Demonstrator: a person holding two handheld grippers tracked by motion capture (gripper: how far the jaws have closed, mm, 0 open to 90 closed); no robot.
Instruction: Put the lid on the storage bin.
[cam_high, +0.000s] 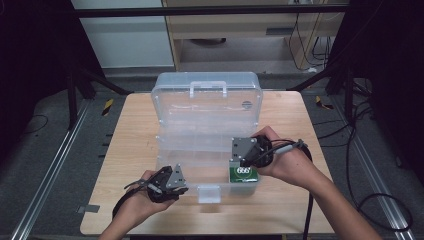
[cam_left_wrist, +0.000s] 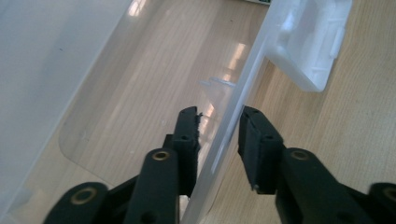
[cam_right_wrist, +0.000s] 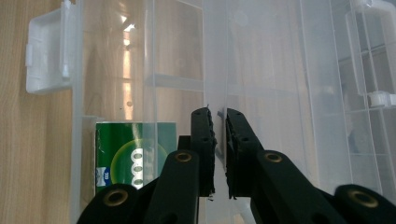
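A clear plastic organiser box (cam_high: 165, 115) lies open on the wooden table (cam_high: 132, 135), with its lid tipped back. A green packet (cam_high: 243, 174) lies in the front right compartment. My left gripper (cam_high: 172, 181) is at the box's front left. In the left gripper view my left gripper (cam_left_wrist: 219, 116) has one jaw inside and one outside the clear front wall (cam_left_wrist: 233, 112), closed in on it. My right gripper (cam_high: 245, 154) hovers just behind the packet. Its jaws (cam_right_wrist: 219, 116) are nearly together on a thin clear inner wall (cam_right_wrist: 215, 56), and the green packet (cam_right_wrist: 130, 149) is to their left.
The white latch tab (cam_high: 209, 193) sticks out from the middle of the front wall, also seen as the latch tab (cam_left_wrist: 310, 42) and the latch tab (cam_right_wrist: 46, 51). The lid's handle (cam_high: 207, 89) is at the far side. Bare wood runs along both sides and the front. Cables trail off the table's right edge.
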